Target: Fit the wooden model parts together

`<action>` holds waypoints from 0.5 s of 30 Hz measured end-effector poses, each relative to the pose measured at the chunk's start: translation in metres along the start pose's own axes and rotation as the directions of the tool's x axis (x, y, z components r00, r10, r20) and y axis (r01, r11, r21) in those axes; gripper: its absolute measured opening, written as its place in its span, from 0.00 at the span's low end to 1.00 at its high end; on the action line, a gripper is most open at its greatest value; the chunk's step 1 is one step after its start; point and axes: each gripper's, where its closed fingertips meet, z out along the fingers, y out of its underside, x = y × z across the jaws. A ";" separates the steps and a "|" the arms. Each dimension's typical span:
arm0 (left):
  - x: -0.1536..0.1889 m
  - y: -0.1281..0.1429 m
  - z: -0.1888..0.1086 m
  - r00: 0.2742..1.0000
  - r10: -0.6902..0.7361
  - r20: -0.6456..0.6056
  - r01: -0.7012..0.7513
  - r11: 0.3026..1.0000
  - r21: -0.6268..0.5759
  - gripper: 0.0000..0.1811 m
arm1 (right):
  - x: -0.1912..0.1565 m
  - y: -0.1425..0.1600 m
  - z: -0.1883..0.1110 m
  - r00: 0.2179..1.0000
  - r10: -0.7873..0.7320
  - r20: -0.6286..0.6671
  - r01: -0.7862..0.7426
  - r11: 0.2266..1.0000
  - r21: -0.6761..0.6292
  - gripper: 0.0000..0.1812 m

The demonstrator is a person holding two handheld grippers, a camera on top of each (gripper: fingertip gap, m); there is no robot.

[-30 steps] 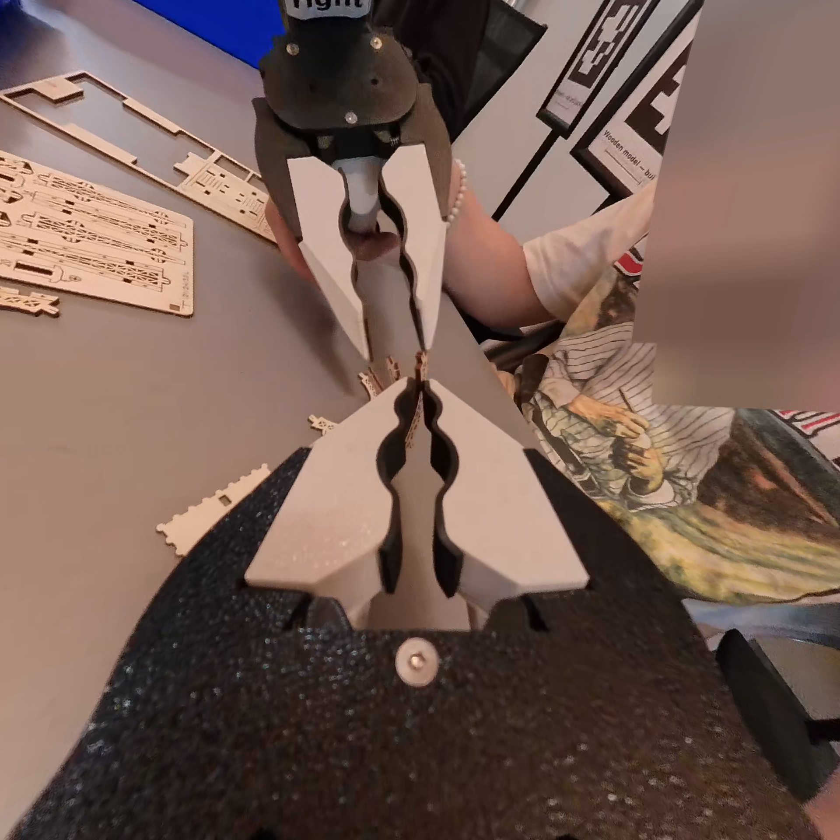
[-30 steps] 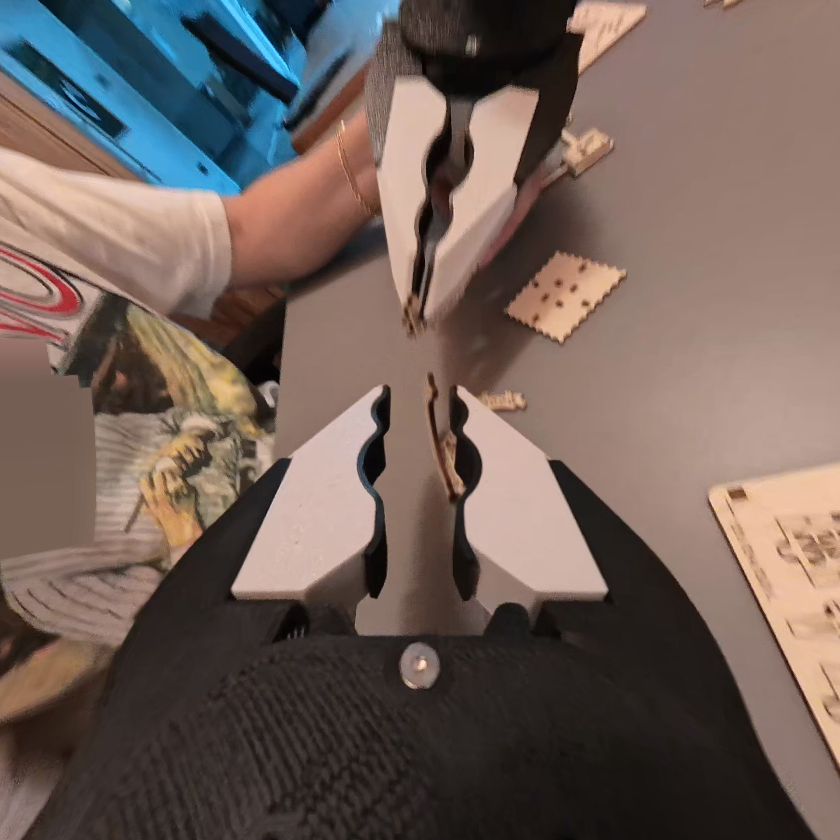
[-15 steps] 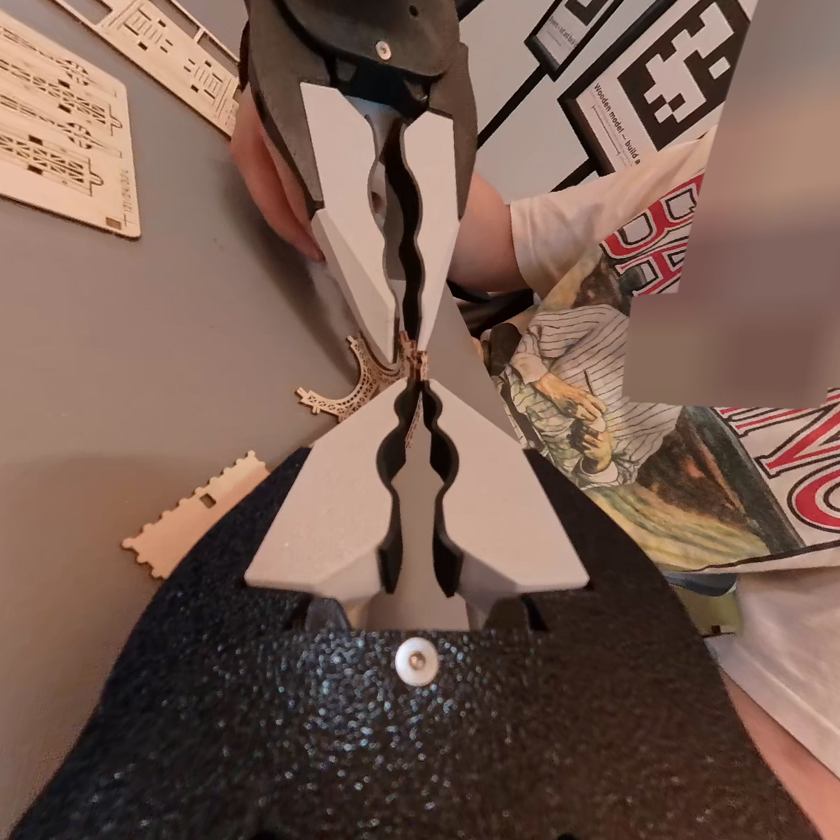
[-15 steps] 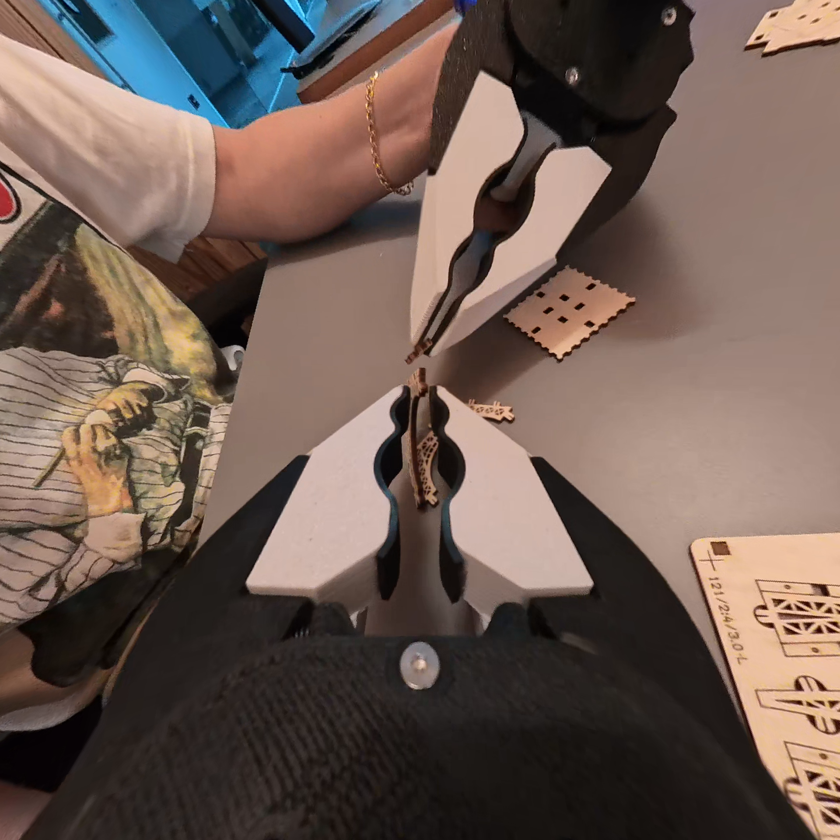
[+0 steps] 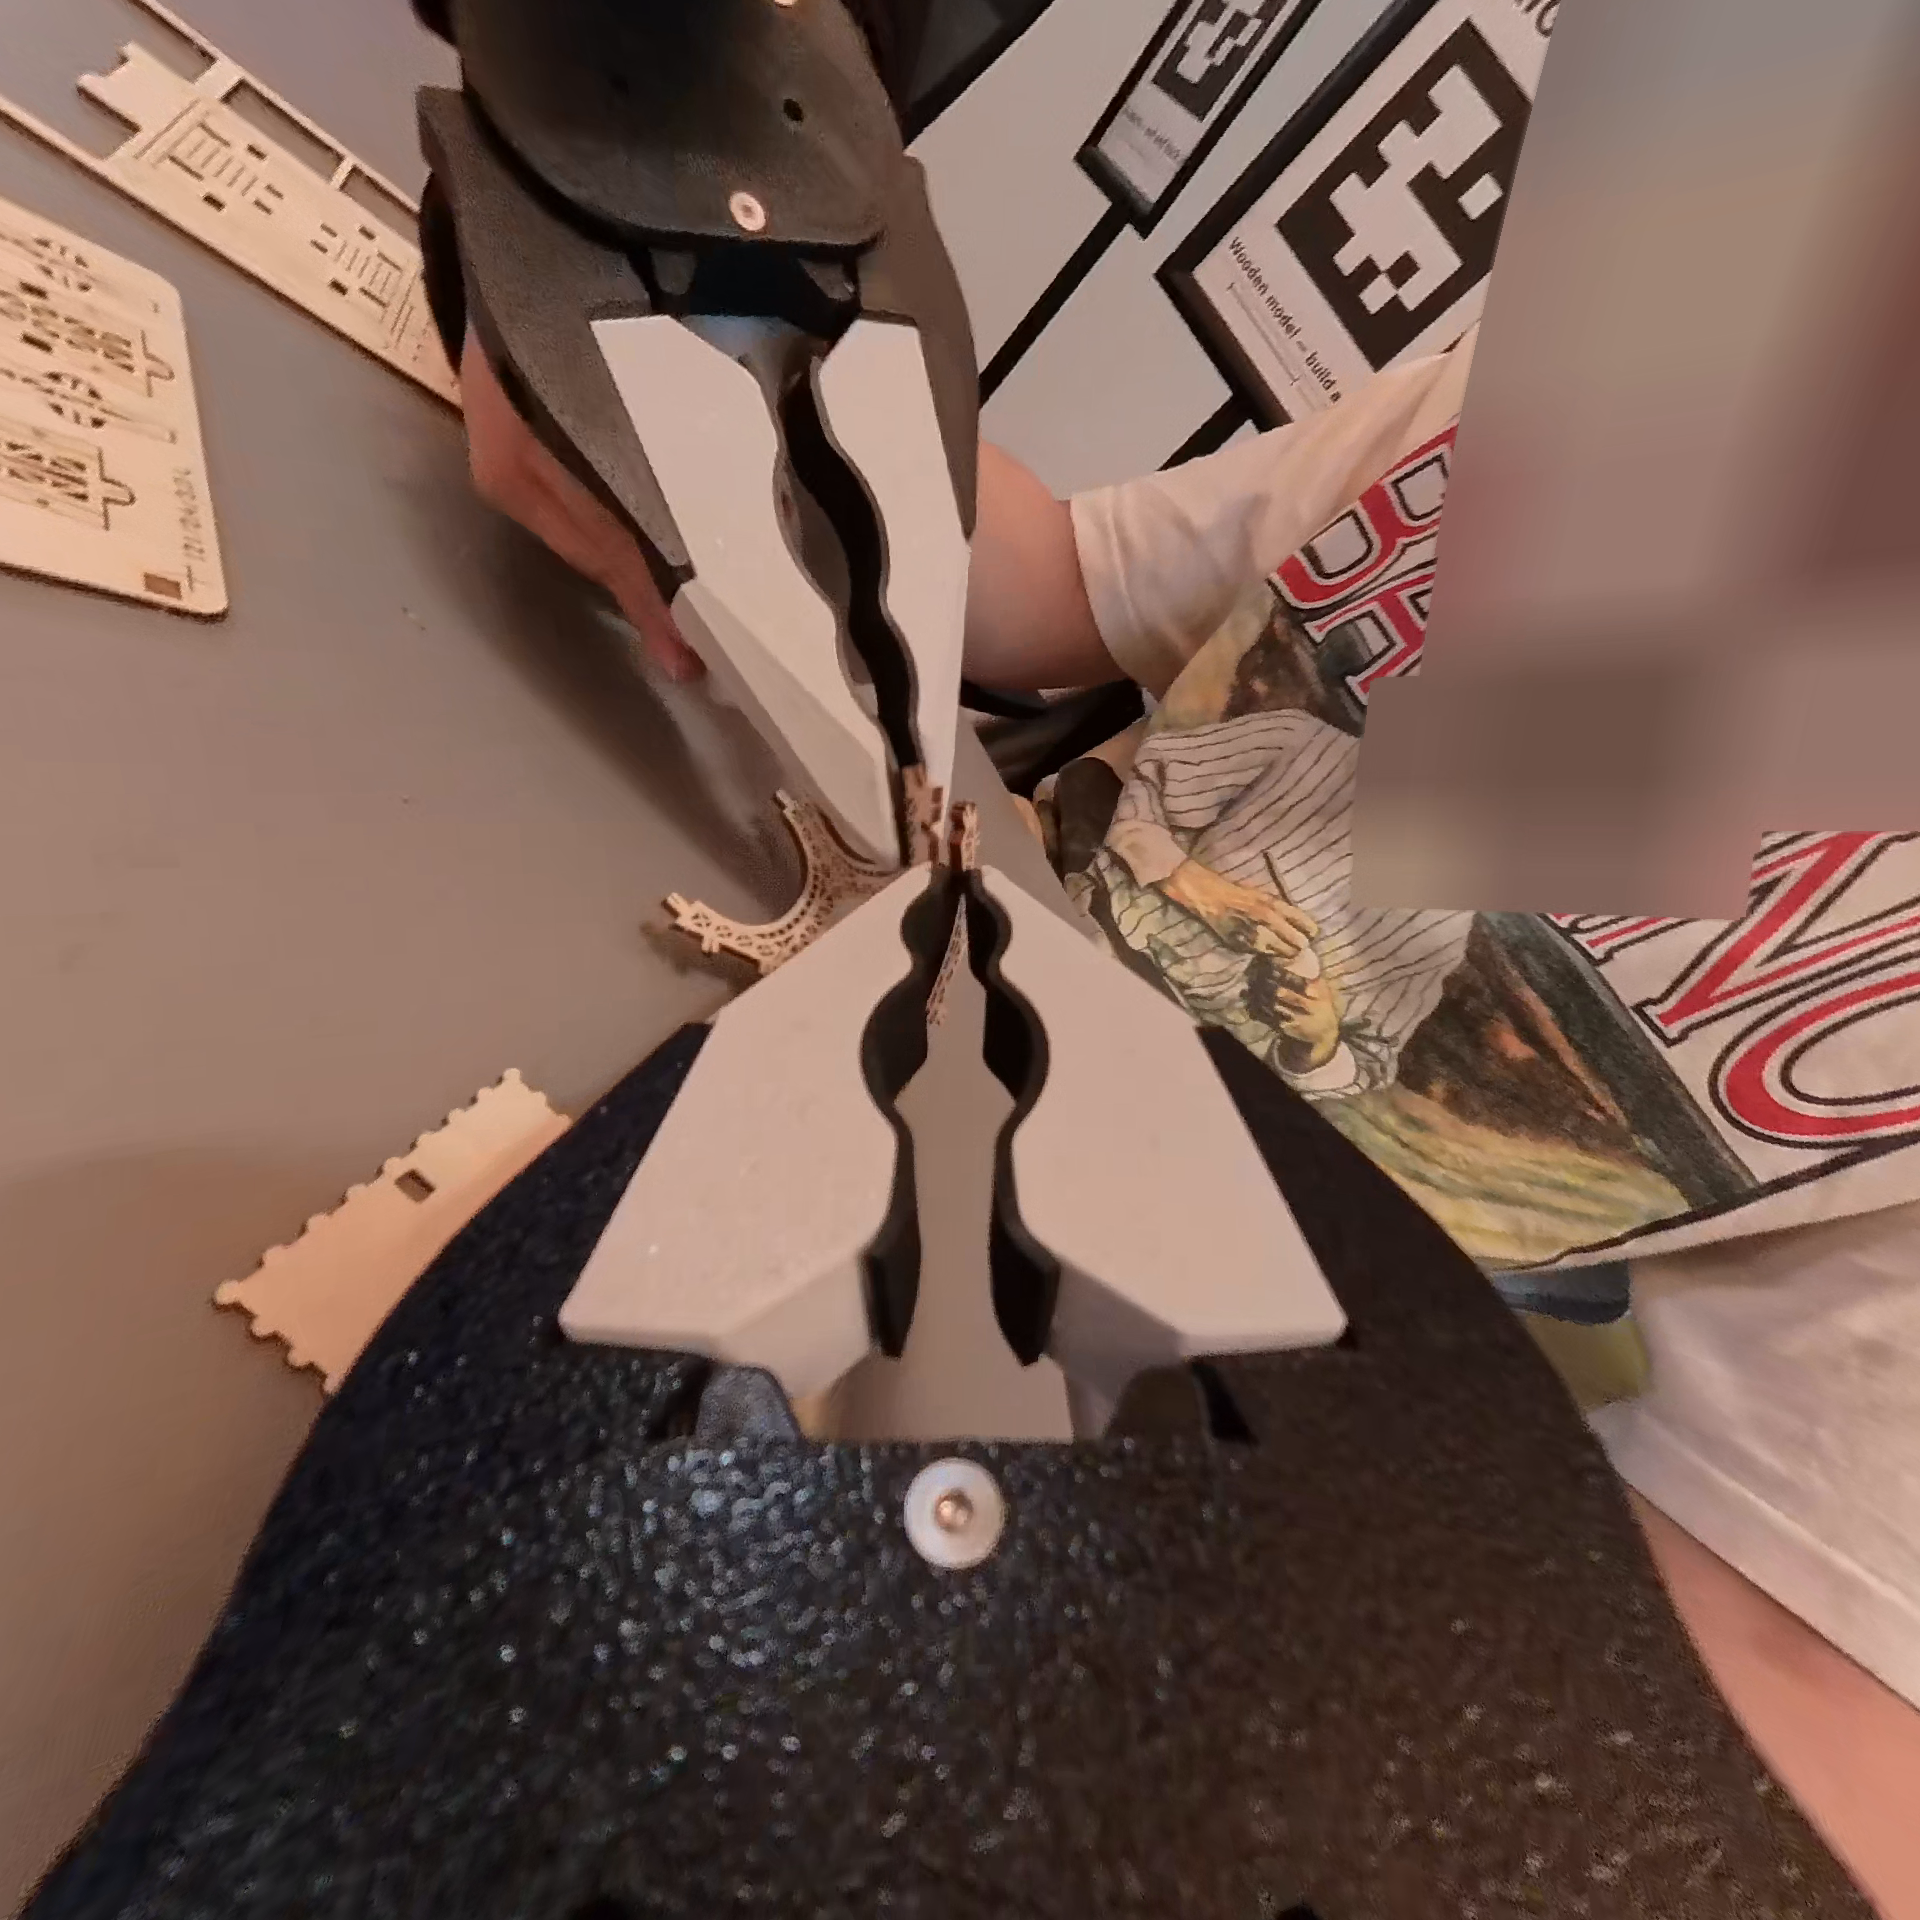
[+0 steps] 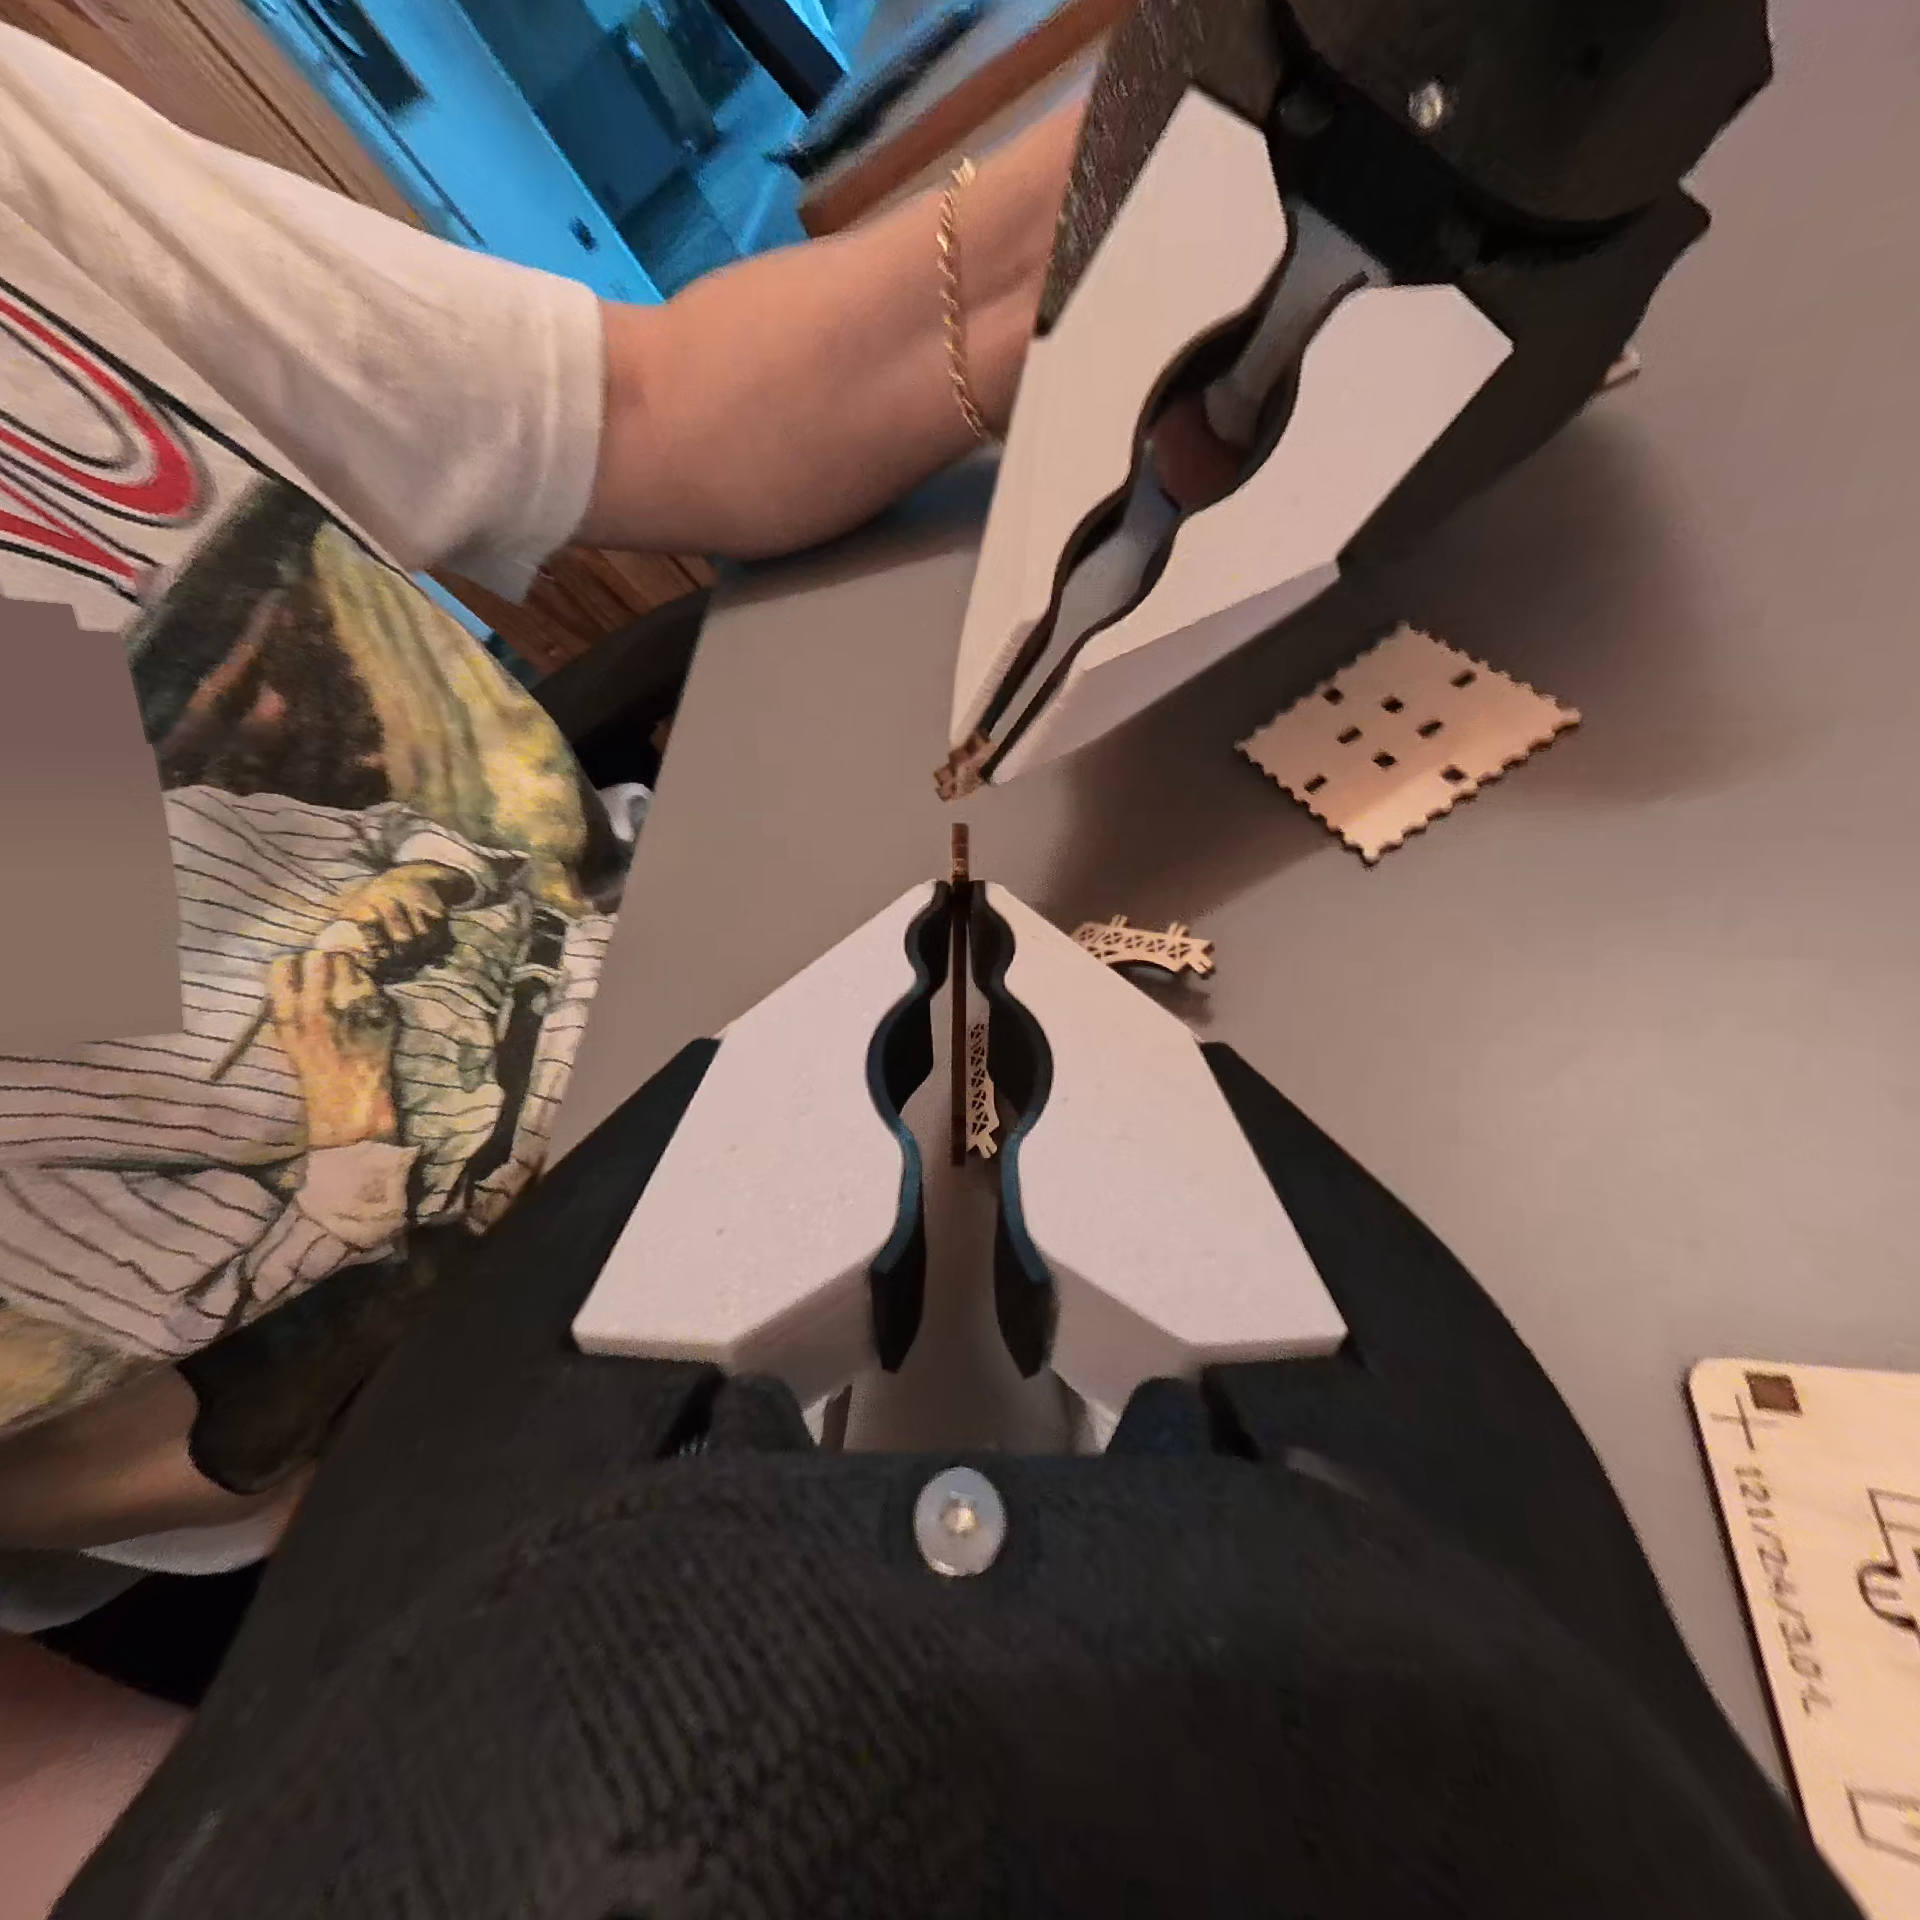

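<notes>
Left gripper (image 5: 954, 883) has jaws pinched on a thin lattice strip (image 5: 948, 961), its tip poking out past the fingertips. Right gripper (image 6: 961, 888) has jaws clamped on a flat wooden piece (image 6: 958, 1023) held edge-on, tip sticking out front. The two grippers point at each other above the grey table (image 6: 1455, 1039); in the right wrist view the piece tips are near but apart, in the left wrist view they look just about touching, cannot tell. On the table: a curved lattice part (image 5: 769, 914) just beside the fingertips, a notched square plate (image 6: 1408, 740) further right, and a laser-cut sheet (image 5: 94, 436) well apart.
</notes>
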 end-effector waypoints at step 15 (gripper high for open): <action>0.020 -0.011 0.005 0.989 0.002 -0.145 0.006 0.998 0.059 0.00 | -0.025 -0.025 -0.004 0.984 -0.092 0.152 0.066 0.984 0.163 0.00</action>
